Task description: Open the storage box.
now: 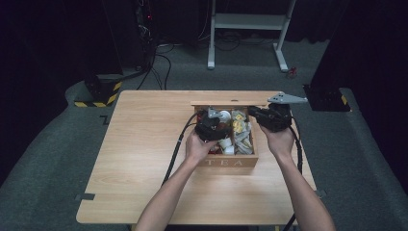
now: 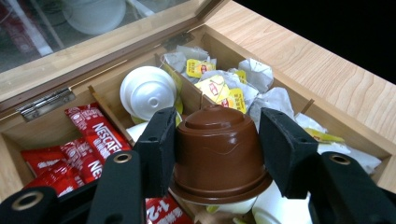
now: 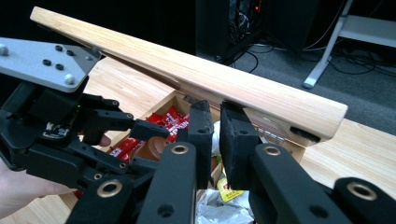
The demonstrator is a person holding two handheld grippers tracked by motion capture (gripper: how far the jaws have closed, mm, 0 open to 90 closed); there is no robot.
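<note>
Item: brown plastic coffee capsule, clamped in left tool just above wooden tea box. Right tool: narrow, empty, near raised lid. Step: extraction. Next: likely clear box rim, set on surface.

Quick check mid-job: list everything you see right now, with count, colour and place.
tea box: one, light wood, table centre, lid raised
brown capsule: one, clamped in left hand-held gripper above the box
white capsules: several, middle compartment
red Nescafe sachets: several, left compartment
tea bags: many, white with yellow tags, right compartments
table: one, light wood
left hand-held gripper: black, shut on capsule
right hand-held gripper: black, shut, beside lid
</note>
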